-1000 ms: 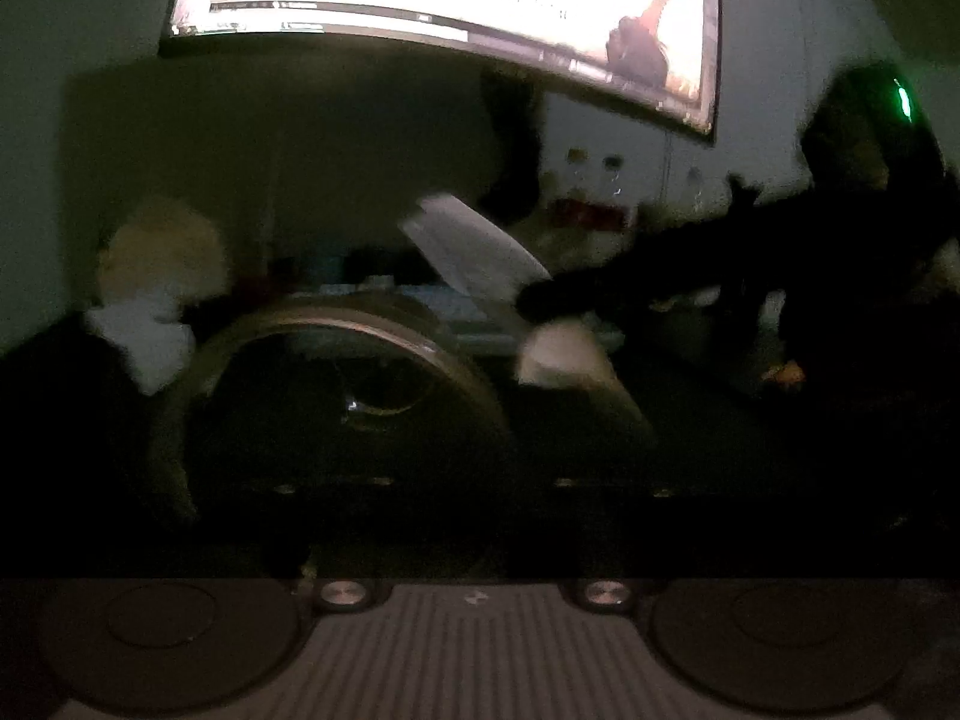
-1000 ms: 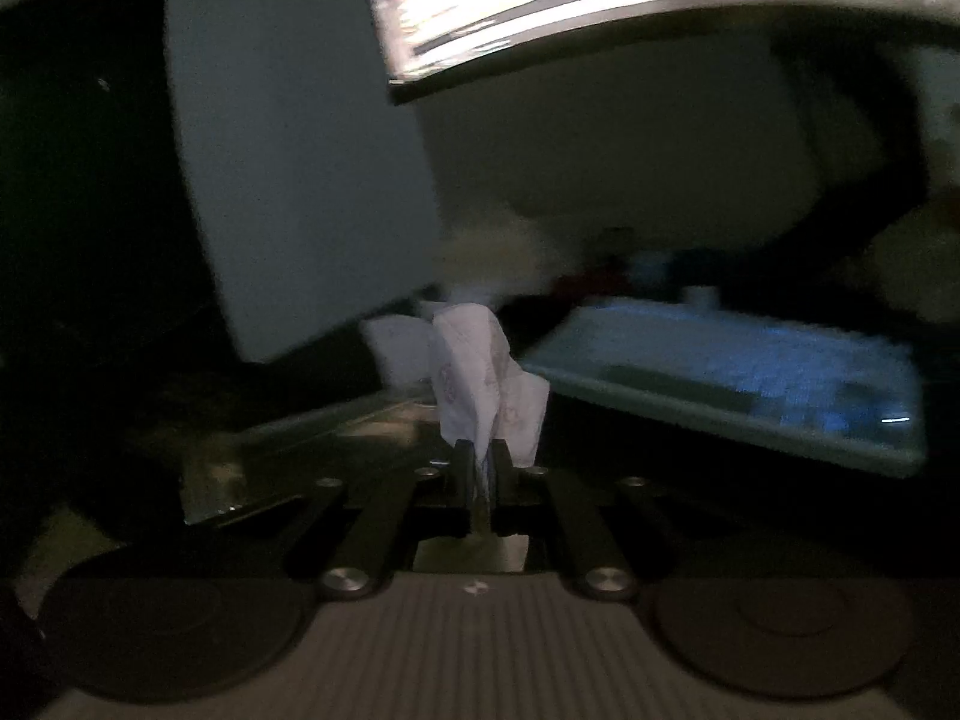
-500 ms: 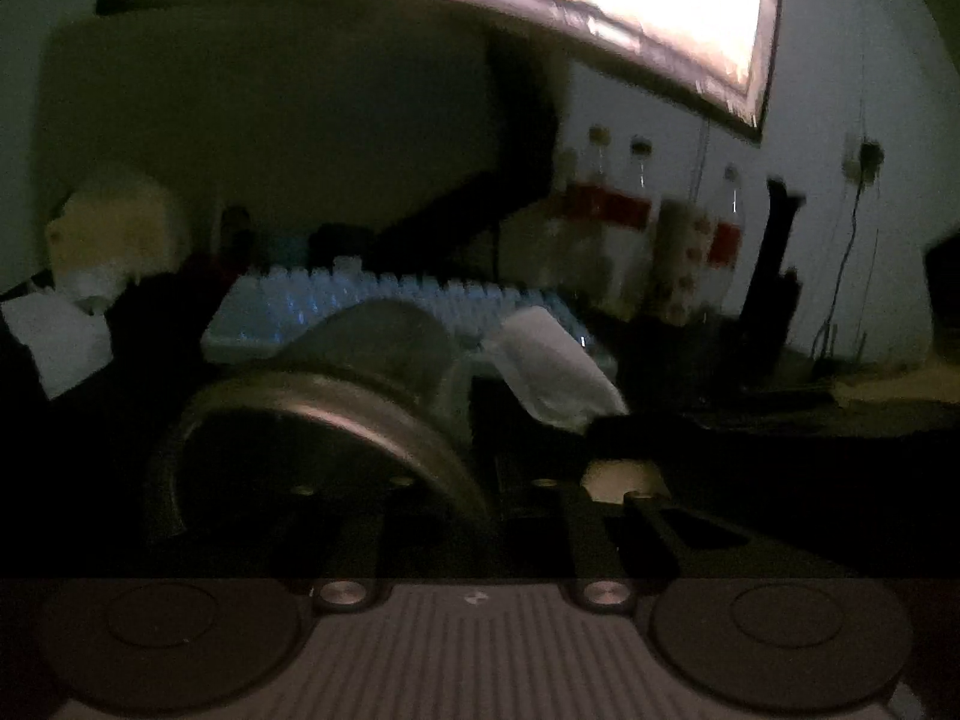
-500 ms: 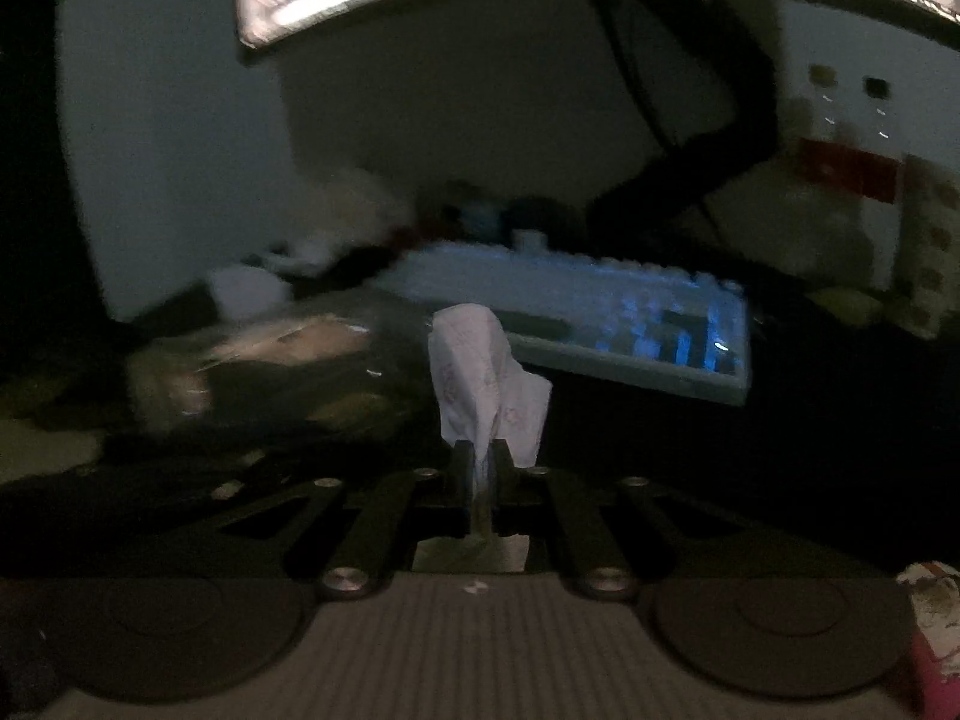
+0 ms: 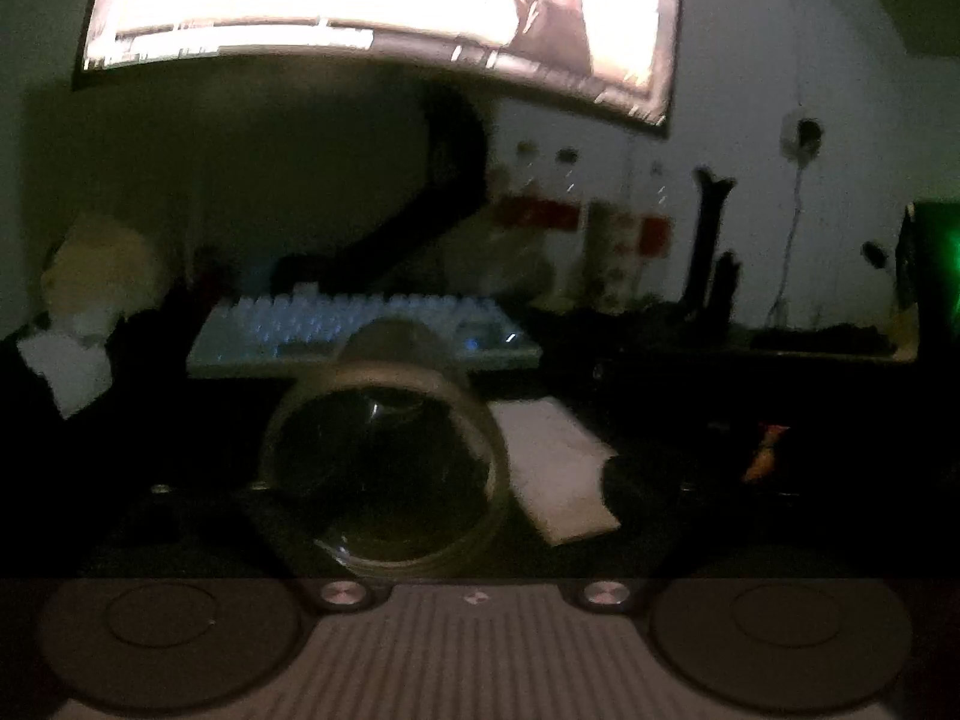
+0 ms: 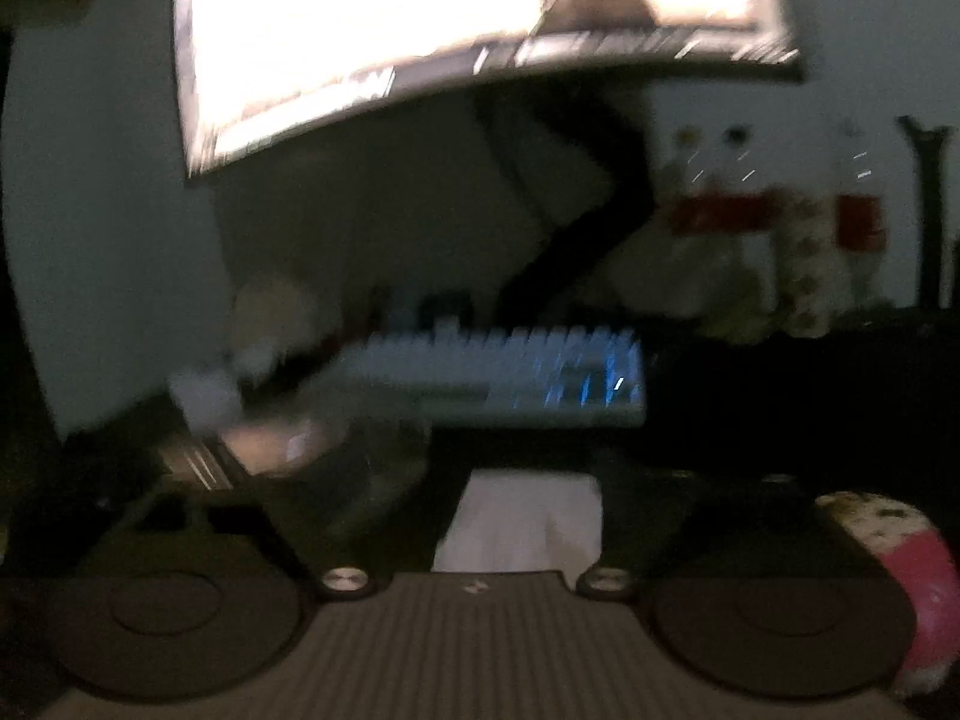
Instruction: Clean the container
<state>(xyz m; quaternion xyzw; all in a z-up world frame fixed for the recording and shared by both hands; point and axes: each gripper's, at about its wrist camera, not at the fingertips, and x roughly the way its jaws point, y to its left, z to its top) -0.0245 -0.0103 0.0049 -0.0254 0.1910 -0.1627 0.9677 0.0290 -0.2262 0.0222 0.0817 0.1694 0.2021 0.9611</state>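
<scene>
Left wrist view: the left gripper (image 5: 384, 480) has just sprung wide and let go, and the glass container (image 5: 384, 468) lies on its side on the bench between the spread fingers, mouth toward the camera, long axis running away toward the keyboard (image 5: 360, 336), further off than a moment ago. Right wrist view, blurred: the right gripper (image 6: 522, 516) has just opened too, the white tissue (image 6: 522, 522) it pinched now loose between its fingers, container just left.
</scene>
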